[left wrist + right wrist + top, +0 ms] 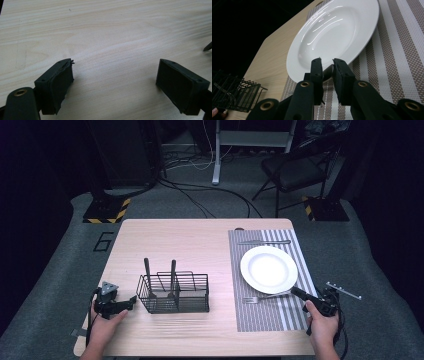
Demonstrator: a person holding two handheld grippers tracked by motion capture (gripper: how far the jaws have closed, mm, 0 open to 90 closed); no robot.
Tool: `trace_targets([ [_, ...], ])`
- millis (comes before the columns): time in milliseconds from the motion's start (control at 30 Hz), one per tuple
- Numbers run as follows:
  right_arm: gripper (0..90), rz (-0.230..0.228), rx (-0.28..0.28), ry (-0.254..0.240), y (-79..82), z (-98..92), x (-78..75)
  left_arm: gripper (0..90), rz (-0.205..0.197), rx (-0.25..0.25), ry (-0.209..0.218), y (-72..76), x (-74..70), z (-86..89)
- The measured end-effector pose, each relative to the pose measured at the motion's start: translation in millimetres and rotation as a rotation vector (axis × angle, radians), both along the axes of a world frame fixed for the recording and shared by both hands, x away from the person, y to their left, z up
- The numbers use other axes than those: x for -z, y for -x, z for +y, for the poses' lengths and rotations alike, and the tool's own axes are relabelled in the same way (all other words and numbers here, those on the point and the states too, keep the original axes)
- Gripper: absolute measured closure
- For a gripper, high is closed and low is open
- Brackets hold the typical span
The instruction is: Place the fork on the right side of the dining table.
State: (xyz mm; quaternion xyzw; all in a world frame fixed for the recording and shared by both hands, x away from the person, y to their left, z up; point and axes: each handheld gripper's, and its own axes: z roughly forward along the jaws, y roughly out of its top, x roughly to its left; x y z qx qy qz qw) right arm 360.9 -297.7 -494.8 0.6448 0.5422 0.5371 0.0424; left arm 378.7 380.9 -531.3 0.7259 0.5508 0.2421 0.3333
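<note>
A white plate (pixel 269 269) (pixel 337 32) sits on a striped placemat (pixel 270 315) (pixel 392 62) at the table's right. Along the plate's near side lies a fork (pixel 265 296), tines to the left. My right gripper (pixel 295 291) (pixel 327 61) is at its handle end, jaws drawn close around the grey handle (pixel 327 73). A knife (pixel 264 242) lies beyond the plate. At the left, my left gripper (pixel 131 301) (pixel 116 65) stands wide open over bare wood, just left of a black wire basket (pixel 175 295) (pixel 234 92).
Two dark-handled utensils (pixel 147 267) (pixel 173 270) stand upright in the basket. The table's middle (pixel 215 250) is bare wood. Beyond the table's far edge are a folding chair (pixel 295 170), floor cables and a white stand leg (pixel 217 155).
</note>
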Motion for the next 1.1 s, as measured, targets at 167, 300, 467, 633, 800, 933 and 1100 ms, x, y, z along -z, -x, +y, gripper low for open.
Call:
trace_targets([
  [167,77.6,0.022,0.023,-0.045,2.1,-3.1,6.5,13.9,0.001,0.001,-0.001,0.0,-0.1,0.1],
  [300,76.9,0.058,0.043,-0.066,3.5,-5.2,10.8,13.9,-0.001,0.0,-0.001,-0.1,0.0,0.0],
  [467,75.8,0.087,0.056,-0.076,1.8,-8.7,17.7,13.8,0.001,0.0,-0.001,-0.4,-0.2,-0.2],
  [633,74.7,0.105,0.067,-0.063,1.3,-9.2,20.0,13.8,0.001,0.0,-0.002,-0.7,-0.2,-0.3],
  [800,74.2,0.126,0.077,-0.065,0.5,-10.1,22.6,13.9,0.001,0.0,-0.002,-0.7,-0.2,-0.3],
  [933,73.3,0.136,0.082,-0.057,0.7,-10.4,24.8,13.9,0.001,0.0,-0.002,-0.6,-0.2,-0.3],
  [1100,72.9,0.156,0.092,-0.06,0.3,-10.8,26.6,13.9,0.001,0.0,-0.002,-0.6,-0.2,-0.3],
])
